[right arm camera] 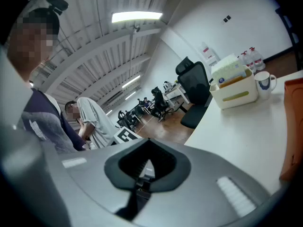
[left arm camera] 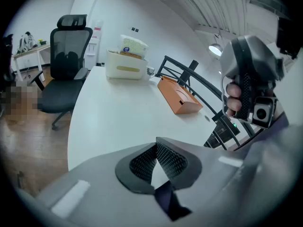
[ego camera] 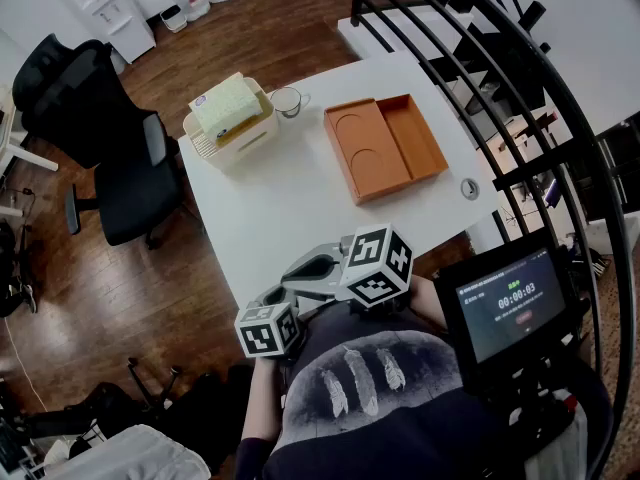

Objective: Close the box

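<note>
The orange box [ego camera: 385,146] lies open on the white table [ego camera: 270,218], its lid folded out to the left and its tray to the right. It also shows in the left gripper view as the orange box [left arm camera: 179,94] and at the right edge of the right gripper view as the orange box [right arm camera: 293,126]. Both grippers hang close to the person's body, well short of the box. My left gripper [ego camera: 263,296] [left arm camera: 155,150] is shut and holds nothing. My right gripper [ego camera: 310,266] [right arm camera: 146,161] is also shut and empty, and a hand grips its handle [left arm camera: 248,84].
A white basket [ego camera: 232,118] with a pale pack in it and a glass cup [ego camera: 287,100] stand at the table's far left. A black office chair [ego camera: 100,138] is left of the table, a black railing [ego camera: 520,88] on the right. A timer screen [ego camera: 505,303] sits by the person.
</note>
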